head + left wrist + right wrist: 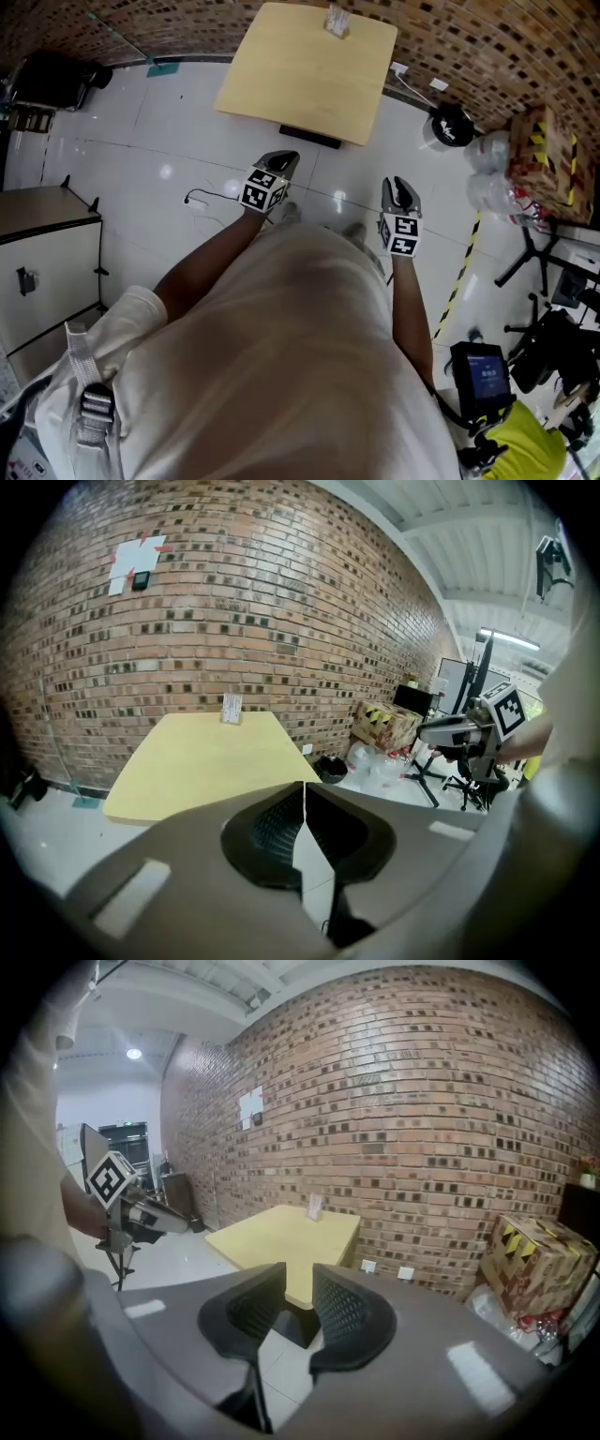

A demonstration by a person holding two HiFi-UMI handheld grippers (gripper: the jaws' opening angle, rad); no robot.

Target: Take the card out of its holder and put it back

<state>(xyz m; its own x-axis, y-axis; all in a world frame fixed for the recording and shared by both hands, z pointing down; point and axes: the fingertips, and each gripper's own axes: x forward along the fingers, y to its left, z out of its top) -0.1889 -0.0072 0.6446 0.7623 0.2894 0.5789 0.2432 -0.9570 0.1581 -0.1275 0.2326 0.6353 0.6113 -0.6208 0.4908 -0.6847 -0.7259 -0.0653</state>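
I judge nothing is begun yet; my left tongs (304,794) are pressed together, empty; my right tongs (292,1288) stand apart, empty; the card holder (232,708) stands far ahead of both, on the table (197,761); next I must approach it.

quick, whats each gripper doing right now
Left gripper: closed, holding nothing.
Right gripper: open, holding nothing.

table (309,70): one stood there
card holder (337,21): one was seen
grippers: two were held, left gripper (283,160) and right gripper (398,186)
wall sockets (368,1266): two showed
cardboard box (539,155): one
clear bags (487,150): seemingly two, edges blurred
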